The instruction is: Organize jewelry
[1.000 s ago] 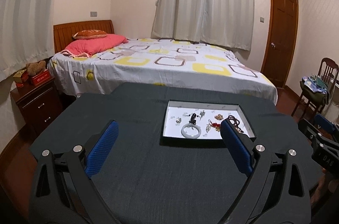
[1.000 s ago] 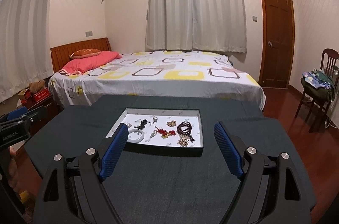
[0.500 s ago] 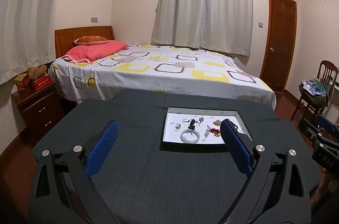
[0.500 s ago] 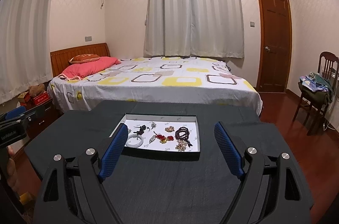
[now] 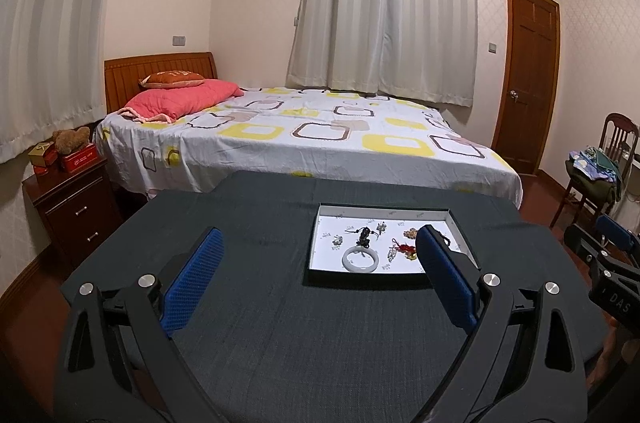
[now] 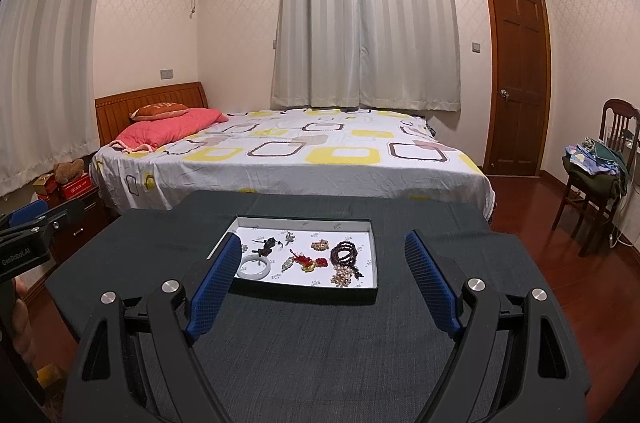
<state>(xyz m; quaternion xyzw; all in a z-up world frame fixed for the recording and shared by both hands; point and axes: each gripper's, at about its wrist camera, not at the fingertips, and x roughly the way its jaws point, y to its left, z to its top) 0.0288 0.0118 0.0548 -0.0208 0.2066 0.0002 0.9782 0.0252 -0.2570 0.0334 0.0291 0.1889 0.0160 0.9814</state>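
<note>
Over the last second I pulled both my left gripper (image 5: 318, 249) and right gripper (image 6: 324, 253) back from the shallow tray (image 6: 362, 293), jaws wide apart and empty, while the white bangle (image 6: 255, 267), dark bead bracelet (image 6: 346, 255) and red charm (image 6: 310, 261) lie inside it, so sorting may be starting or finished.

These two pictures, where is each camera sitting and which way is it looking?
Left wrist view: sits on the left claw, looking along its blue fingers over the dark table toward the bed; the right claw shows at its right edge.
Right wrist view: sits on the right claw, facing the same way; the left claw shows at its left edge.
Both share the jewelry tray, white bangle, curtains and door.
</note>
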